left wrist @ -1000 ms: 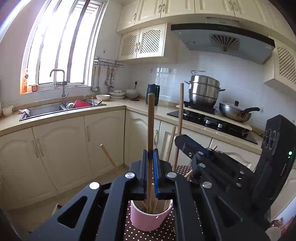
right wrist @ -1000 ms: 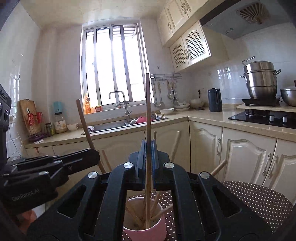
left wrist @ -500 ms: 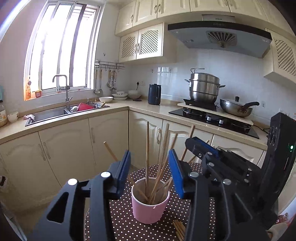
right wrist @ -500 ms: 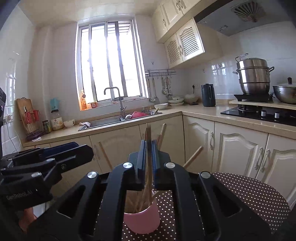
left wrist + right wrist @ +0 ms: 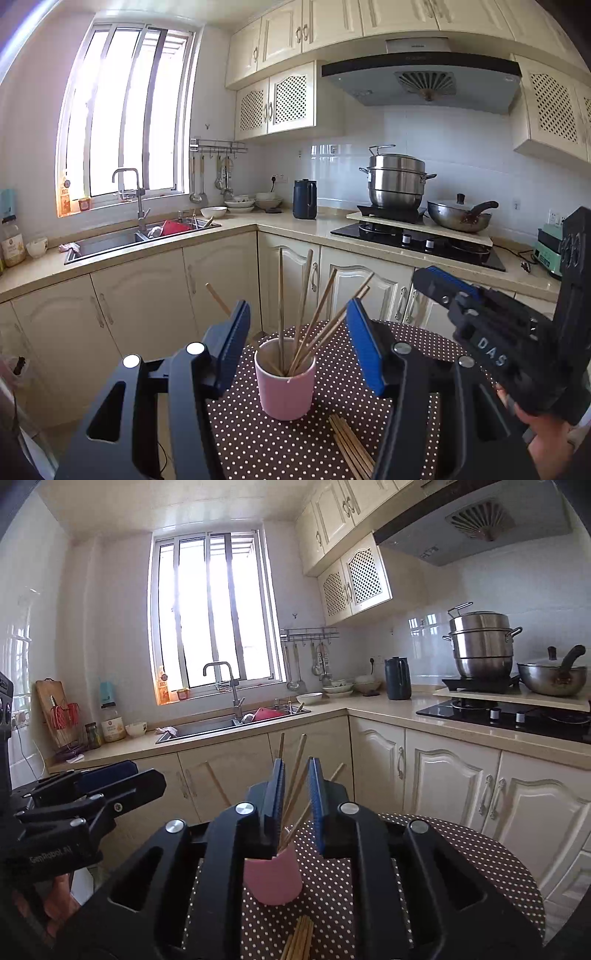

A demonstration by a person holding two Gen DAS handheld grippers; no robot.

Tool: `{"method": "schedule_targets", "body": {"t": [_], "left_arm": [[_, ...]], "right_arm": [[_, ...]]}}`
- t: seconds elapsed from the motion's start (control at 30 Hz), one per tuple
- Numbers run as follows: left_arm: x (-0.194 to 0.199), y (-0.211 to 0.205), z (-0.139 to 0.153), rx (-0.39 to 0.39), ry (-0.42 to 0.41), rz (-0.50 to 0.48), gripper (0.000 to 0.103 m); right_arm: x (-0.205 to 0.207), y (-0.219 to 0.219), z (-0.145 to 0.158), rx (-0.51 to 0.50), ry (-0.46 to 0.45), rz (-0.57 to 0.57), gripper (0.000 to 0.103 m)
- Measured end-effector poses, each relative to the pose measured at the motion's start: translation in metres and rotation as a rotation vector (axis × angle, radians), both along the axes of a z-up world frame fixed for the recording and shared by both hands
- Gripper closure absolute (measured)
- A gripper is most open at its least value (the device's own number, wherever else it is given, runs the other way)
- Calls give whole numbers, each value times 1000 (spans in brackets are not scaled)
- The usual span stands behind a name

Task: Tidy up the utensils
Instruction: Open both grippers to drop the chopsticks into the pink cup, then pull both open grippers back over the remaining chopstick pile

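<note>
A pink cup (image 5: 286, 387) stands on the brown polka-dot round table (image 5: 258, 439) and holds several wooden chopsticks (image 5: 281, 295). My left gripper (image 5: 297, 347) is open and empty, its blue pads wide apart on either side of the cup. My right gripper (image 5: 297, 797) is open a little above the cup (image 5: 271, 880), with chopsticks (image 5: 295, 771) standing loose in the gap. A bundle of loose chopsticks (image 5: 351, 446) lies on the table in front of the cup; it also shows in the right wrist view (image 5: 301, 938).
Cream kitchen cabinets (image 5: 140, 306) stand behind the table. A sink (image 5: 110, 242) sits under the window. A hob carries a steel steamer pot (image 5: 397, 181) and a wok (image 5: 460, 216). A dark kettle (image 5: 304, 199) stands on the counter.
Both grippers held a chopstick upright over the cup. The left let go first and opened wide, then the right opened. Both pulled back and the chopsticks now stand in the cup.
</note>
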State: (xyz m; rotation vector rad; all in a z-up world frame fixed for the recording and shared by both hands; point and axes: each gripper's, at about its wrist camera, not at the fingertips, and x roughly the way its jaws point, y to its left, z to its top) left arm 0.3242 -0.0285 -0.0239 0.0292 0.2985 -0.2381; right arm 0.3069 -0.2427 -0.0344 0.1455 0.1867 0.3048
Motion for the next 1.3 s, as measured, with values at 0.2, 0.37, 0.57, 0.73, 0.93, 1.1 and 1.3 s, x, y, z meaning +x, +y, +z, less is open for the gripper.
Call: {"method": "schedule_targets", "body": {"t": [0.2, 0.37, 0.57, 0.73, 0.93, 1.1, 1.3], "left_arm": [[-26, -8, -5, 23, 15, -4, 46], [-35, -14, -26, 50, 85, -8, 44], [-28, -21, -67, 63, 260, -28, 44], [-14, -31, -111, 83, 462, -57, 44], [3, -44, -160, 131, 693, -56, 44], [7, -54, -180, 173, 757, -49, 44], [14, -65, -192, 197, 781, -28, 44]], "right_arm": [[-35, -5, -5, -21, 26, 3, 89], [-57, -10, -19, -30, 68, 2, 72], [-68, -16, -44, -43, 153, -3, 57], [-65, -20, -68, -67, 253, -6, 57], [-57, -27, -98, -81, 386, 0, 54], [-51, -29, -115, -95, 458, 16, 52], [-48, -33, -127, -94, 495, 27, 52]]}}
